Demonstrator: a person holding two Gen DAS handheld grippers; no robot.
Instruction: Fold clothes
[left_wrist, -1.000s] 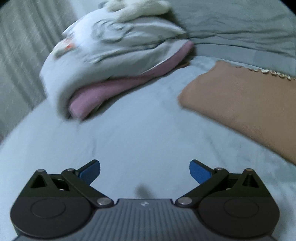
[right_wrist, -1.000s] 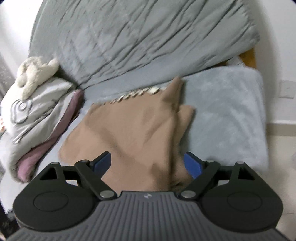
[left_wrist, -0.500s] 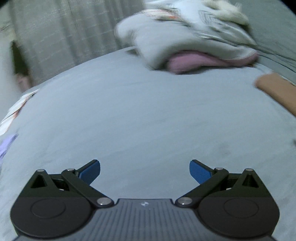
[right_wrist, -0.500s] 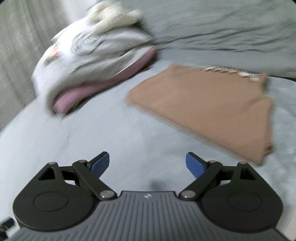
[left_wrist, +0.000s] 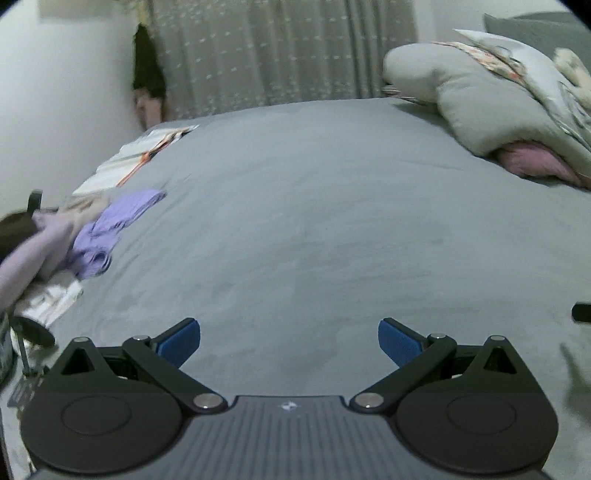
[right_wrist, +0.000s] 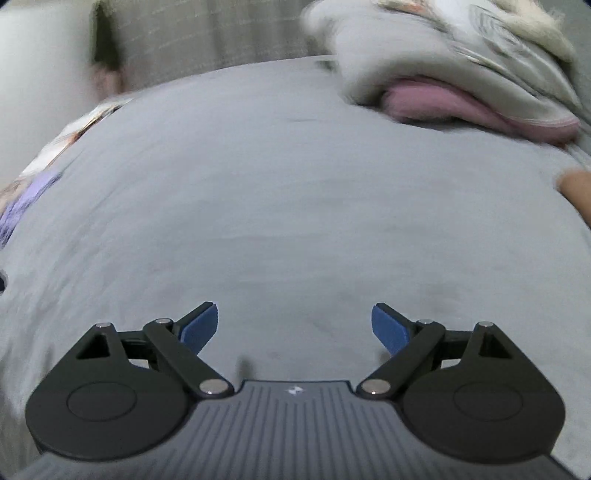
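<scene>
A crumpled purple garment (left_wrist: 110, 232) lies at the left edge of the grey bed (left_wrist: 314, 221), in a pile with pale clothes (left_wrist: 33, 251); it also shows blurred in the right wrist view (right_wrist: 26, 203). The folded tan garment (right_wrist: 578, 192) is only a sliver at the right edge of that view. My left gripper (left_wrist: 289, 341) is open and empty above the bed's near part. My right gripper (right_wrist: 294, 326) is open and empty above the bed (right_wrist: 295, 206).
A grey duvet over a pink one (left_wrist: 517, 122) is heaped at the back right, also in the right wrist view (right_wrist: 461, 85). White printed cloth (left_wrist: 140, 162) lies at the bed's far left. A curtain (left_wrist: 277, 51) hangs behind. Small objects (left_wrist: 26, 339) stand left of the bed.
Both grippers have swung left, away from the tan garment. The duvet heap has slid to the right in both views, and the purple garment pile has come into view. Both stay open.
</scene>
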